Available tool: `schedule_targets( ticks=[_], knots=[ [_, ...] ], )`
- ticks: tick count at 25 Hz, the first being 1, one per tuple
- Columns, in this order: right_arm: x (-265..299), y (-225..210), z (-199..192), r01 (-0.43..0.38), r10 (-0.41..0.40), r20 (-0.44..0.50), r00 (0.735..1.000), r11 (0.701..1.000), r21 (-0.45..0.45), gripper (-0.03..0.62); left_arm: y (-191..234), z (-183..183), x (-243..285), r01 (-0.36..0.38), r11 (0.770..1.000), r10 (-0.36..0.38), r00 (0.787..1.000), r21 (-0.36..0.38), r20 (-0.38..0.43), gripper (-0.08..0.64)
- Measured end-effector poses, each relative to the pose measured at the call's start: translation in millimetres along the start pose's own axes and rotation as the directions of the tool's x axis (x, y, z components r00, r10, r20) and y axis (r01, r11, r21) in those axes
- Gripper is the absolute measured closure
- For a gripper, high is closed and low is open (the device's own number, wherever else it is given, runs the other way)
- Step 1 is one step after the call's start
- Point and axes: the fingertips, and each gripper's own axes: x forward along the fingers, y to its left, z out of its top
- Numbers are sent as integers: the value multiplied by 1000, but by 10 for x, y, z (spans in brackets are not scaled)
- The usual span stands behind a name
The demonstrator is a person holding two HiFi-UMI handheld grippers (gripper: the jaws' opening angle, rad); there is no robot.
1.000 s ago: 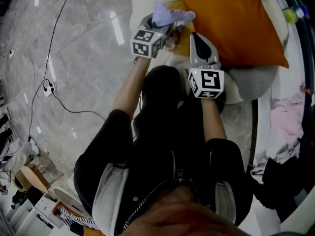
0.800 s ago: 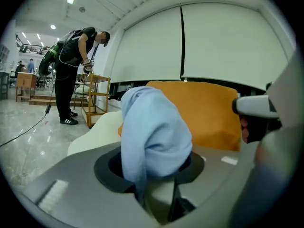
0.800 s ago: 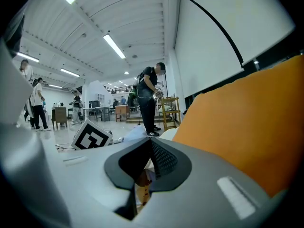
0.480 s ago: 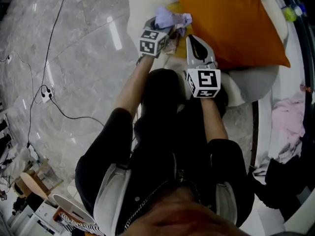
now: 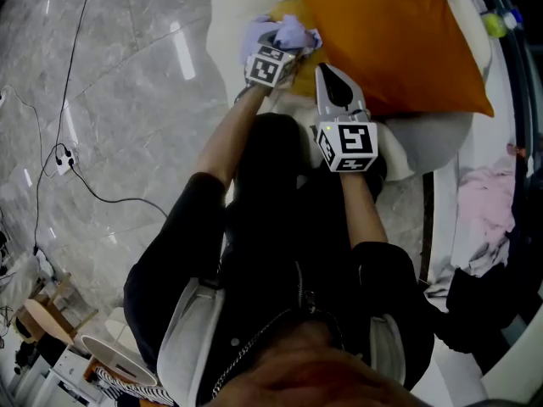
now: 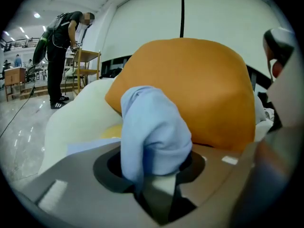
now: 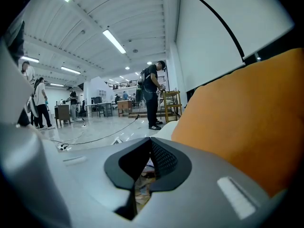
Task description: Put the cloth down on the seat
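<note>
A light blue cloth [image 5: 290, 34] [image 6: 152, 132] is bunched between the jaws of my left gripper [image 5: 283, 47] [image 6: 156, 172]. Those jaws are opening, with the cloth still caught between the pads. The gripper holds it over the cream seat [image 5: 231, 11] [image 6: 71, 122], just in front of a big orange cushion [image 5: 390, 32] [image 6: 190, 84]. A yellow patch [image 6: 110, 131] lies on the seat under the cloth. My right gripper [image 5: 331, 73] [image 7: 141, 182] hangs beside it to the right, jaws together with nothing in them, close to the orange cushion [image 7: 251, 127].
A grey cushion [image 5: 433, 138] lies at the seat's right front. Pink and dark clothes [image 5: 488, 214] are heaped at the right. Cables [image 5: 64, 155] run over the marble floor at the left. People [image 6: 64, 46] and a wooden chair [image 6: 86, 68] stand far behind.
My left gripper has carried the cloth forward, further over the seat toward the orange cushion. The right gripper has drifted slightly forward too.
</note>
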Motion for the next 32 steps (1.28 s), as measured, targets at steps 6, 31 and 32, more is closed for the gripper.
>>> schedule_targets(
  ticks=[6, 31, 32],
  knots=[
    [-13, 38, -32, -7, 7, -3, 1000, 1000, 13, 589, -119, -229, 129, 24, 998, -22, 999, 58, -40, 367],
    [-58, 102, 6, 4, -5, 12, 1000, 996, 90, 589, -253, 299, -692, 132, 989, -140, 977, 59, 159, 227],
    [-56, 109, 12, 5, -6, 15, 1000, 996, 93, 589, -274, 325, -747, 137, 988, -147, 976, 68, 163, 227]
  ],
)
